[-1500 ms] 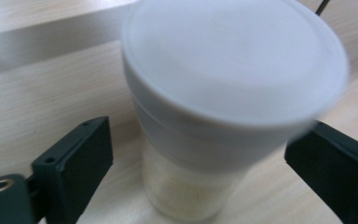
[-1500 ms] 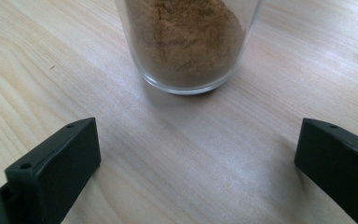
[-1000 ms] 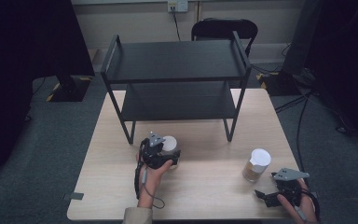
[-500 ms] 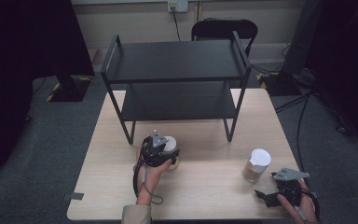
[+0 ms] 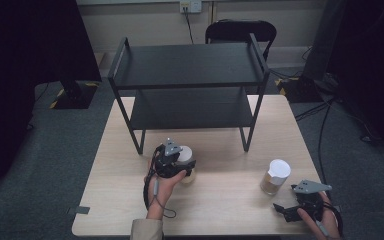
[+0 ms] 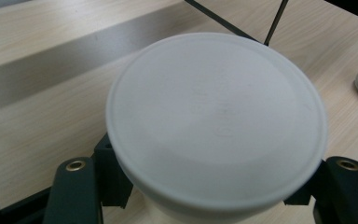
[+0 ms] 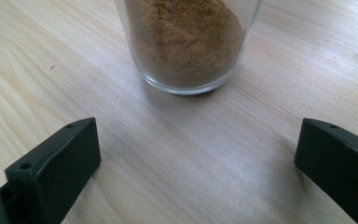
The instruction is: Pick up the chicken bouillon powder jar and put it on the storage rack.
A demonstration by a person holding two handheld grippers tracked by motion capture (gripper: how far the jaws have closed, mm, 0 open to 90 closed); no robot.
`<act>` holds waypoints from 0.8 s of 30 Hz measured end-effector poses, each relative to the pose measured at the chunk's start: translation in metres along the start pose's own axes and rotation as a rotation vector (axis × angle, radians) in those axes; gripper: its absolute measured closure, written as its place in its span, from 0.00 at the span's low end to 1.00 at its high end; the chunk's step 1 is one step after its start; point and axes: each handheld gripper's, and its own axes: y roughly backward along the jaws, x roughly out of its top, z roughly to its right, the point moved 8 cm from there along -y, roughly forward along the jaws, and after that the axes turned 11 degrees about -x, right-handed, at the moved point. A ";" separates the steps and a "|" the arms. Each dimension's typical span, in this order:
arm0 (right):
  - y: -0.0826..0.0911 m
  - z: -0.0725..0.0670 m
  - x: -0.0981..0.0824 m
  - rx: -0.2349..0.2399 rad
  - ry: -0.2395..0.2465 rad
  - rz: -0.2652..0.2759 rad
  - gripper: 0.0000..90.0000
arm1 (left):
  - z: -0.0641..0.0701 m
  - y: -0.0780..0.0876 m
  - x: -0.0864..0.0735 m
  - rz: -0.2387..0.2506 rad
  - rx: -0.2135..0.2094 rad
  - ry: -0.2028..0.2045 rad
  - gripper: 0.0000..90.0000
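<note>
Since a second ago the left claw (image 5: 180, 161) has closed its jaws on the white-lidded jar (image 6: 216, 123), which now sits clamped between them. The jar stands upright, long axis vertical, lid facing up, on the counter (image 5: 220, 205) just in front of the black shelf rack (image 5: 190, 85). The right claw (image 7: 198, 158) rests nearer the counter's front edge, jaws spread wide and empty, apart from a second jar (image 7: 189, 44) of brown powder, also upright.

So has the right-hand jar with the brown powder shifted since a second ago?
No. The powder jar stands at the same spot, right of the black shelf leg, ahead of the open right gripper.
</note>
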 end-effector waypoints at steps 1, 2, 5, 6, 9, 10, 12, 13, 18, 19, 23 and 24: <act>0.000 0.000 0.000 0.000 0.000 0.000 0.00 | 0.001 0.000 0.002 -0.003 -0.004 -0.003 0.39; 0.000 0.000 0.000 0.000 0.000 0.000 0.00 | 0.001 0.000 0.004 -0.005 -0.010 -0.004 0.39; 0.000 0.000 0.000 0.000 0.000 0.000 0.00 | 0.003 0.001 0.008 -0.008 -0.021 -0.004 0.39; 0.000 0.000 0.000 0.000 0.000 0.000 0.00 | 0.004 0.001 0.012 -0.008 -0.037 -0.005 0.39; 0.000 0.000 0.000 0.000 0.000 0.000 0.00 | 0.007 0.002 0.019 -0.005 -0.055 -0.007 0.39; 0.000 0.000 0.000 0.000 0.000 0.000 0.00 | 0.007 0.002 0.019 -0.005 -0.055 -0.007 0.39; 0.000 0.000 0.000 0.000 0.000 0.000 0.00 | 0.009 0.003 0.028 -0.012 -0.058 -0.018 0.39; 0.000 0.000 0.000 0.000 0.000 0.000 0.00 | 0.009 0.003 0.028 -0.012 -0.058 -0.018 0.39; 0.000 0.000 0.000 0.000 0.000 0.000 0.00 | 0.015 0.007 0.047 -0.021 -0.079 -0.040 0.39; 0.000 0.000 0.000 0.000 0.000 0.000 0.00 | 0.015 0.007 0.047 -0.021 -0.079 -0.040 0.39; 0.000 0.000 0.000 0.001 0.000 0.000 0.00 | 0.019 0.009 0.064 -0.030 -0.092 -0.057 0.39; 0.000 0.000 0.000 0.001 0.000 0.000 0.00 | 0.021 0.010 0.067 -0.029 -0.096 -0.061 0.39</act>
